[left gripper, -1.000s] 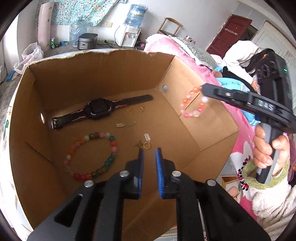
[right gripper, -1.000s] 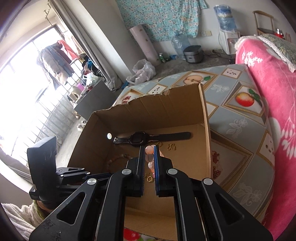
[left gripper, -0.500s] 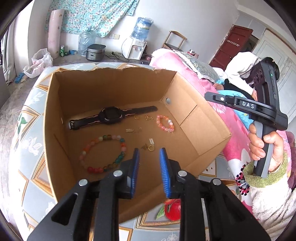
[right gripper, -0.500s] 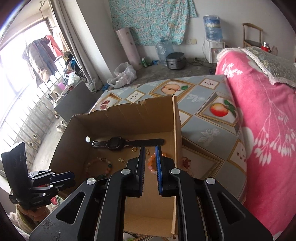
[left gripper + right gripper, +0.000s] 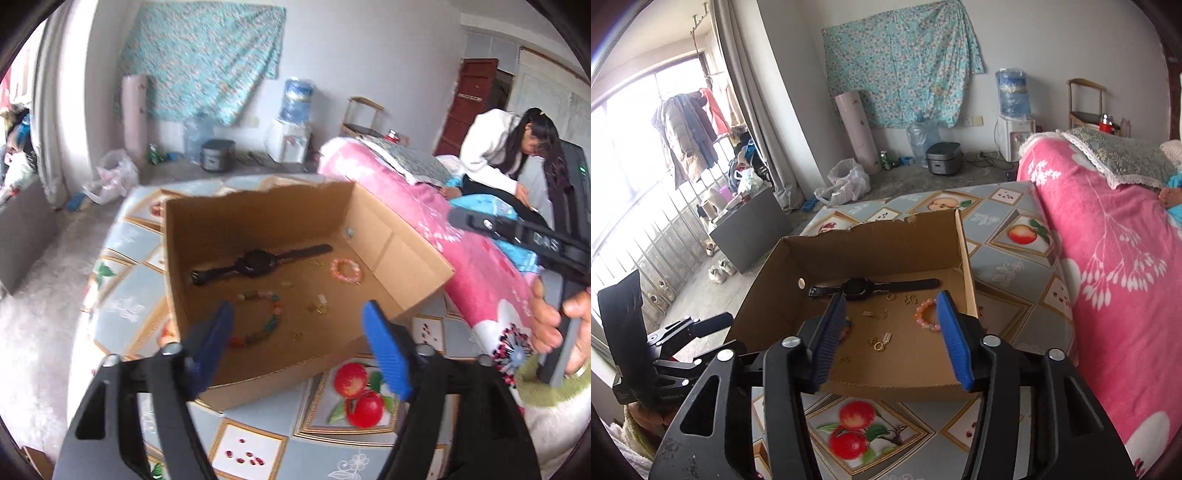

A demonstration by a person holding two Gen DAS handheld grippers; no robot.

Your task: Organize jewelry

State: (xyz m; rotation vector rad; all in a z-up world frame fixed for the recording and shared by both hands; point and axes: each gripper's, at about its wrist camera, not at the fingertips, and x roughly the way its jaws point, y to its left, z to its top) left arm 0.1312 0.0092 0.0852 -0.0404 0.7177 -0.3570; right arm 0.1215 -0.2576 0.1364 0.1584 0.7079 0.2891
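Left and right wrist views of a cardboard box standing on a fruit-patterned counter, with the jewelry lying loose on its floor. Left gripper: jaws released and empty, having just been opening, held above the near rim of the box at lower centre of its frame. Right gripper: jaws likewise released, having just been opening, nothing between them; the pink bead bracelet lies on the box floor beyond, just inside the right-hand pad as framed, close to the right wall of the box. In the left view the same bracelet sits at centre right, near the far right corner. A black watch lies stretched across the back of the box, its long axis running left to right in both frames. A multicoloured bead bracelet lies at lower left of the box floor, directly ahead of the left pad and nearest to the left gripper. Small gold pieces are scattered in the middle, between the two bracelets. The deciding relation: everything shown already rests inside the box, ahead of and below both sets of jaws; whether further jewelry waits outside it cannot be told. Any next reach into the box would be downward and forward, the pink bracelet favouring the right hand, the multicoloured one the left
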